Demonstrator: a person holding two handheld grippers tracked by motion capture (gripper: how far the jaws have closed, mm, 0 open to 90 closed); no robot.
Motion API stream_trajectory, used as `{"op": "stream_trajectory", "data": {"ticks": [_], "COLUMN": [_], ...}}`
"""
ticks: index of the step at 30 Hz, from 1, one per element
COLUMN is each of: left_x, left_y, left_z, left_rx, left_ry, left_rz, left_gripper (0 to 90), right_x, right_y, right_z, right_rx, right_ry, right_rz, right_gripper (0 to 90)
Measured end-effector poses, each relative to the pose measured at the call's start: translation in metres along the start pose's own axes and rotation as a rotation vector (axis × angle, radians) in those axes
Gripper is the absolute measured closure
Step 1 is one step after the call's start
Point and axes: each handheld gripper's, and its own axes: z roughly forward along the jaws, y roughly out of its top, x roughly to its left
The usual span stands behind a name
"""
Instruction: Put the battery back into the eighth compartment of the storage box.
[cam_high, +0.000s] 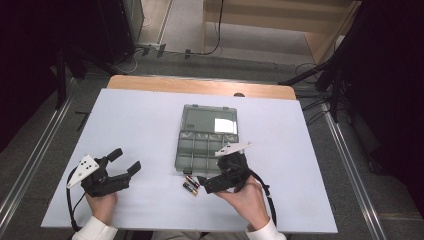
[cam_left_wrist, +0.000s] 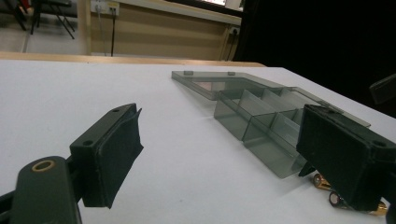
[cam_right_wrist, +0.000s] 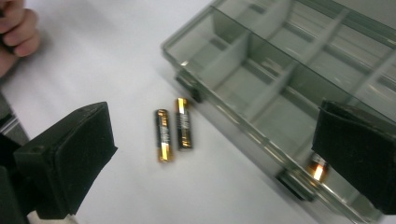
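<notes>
Right claw (cam_right_wrist: 215, 154) wide open, empty, above two batteries (cam_right_wrist: 172, 133)

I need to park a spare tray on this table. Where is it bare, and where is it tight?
Bare: the table left of the open box, and the strip on its right. Tight: the front edge, with the two batteries by the right gripper.

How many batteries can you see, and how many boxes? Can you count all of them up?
Batteries: 3. There are two on the table, side by side in front of the box, and one inside a box compartment, partly hidden by the right tool's pad.
Boxes: 1, clear grey with its lid open.
Total: 4.
</notes>
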Motion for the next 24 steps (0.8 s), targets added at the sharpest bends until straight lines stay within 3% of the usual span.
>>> {"op": "stream_trajectory", "data": {"ticks": [9, 11, 19, 24], "left_x": [0.002, 0.002, 0.002, 0.002], "left_y": [-0.001, -0.001, -0.001, -0.001], "left_z": [0.001, 0.001, 0.0, -0.001], "left_rx": [0.006, 0.007, 0.003, -0.003], "left_ry": [0.001, 0.002, 0.004, 0.006], "left_rz": [-0.015, -0.014, -0.013, -0.024], "left_gripper": [13.2, 13.2, 13.2, 13.3], "right_x": [0.023, 0.026, 0.041, 0.049], "right_y": [0.014, 0.016, 0.021, 0.023], "right_z": [0.017, 0.022, 0.037, 0.047], "right_rx": [0.085, 0.103, 0.182, 0.251], "right_ry": [0.015, 0.038, 0.04, 0.041], "right_rz": [-0.154, -0.166, -0.27, -0.295], "right_gripper": [0.0, 0.0, 0.0, 2.3]}}
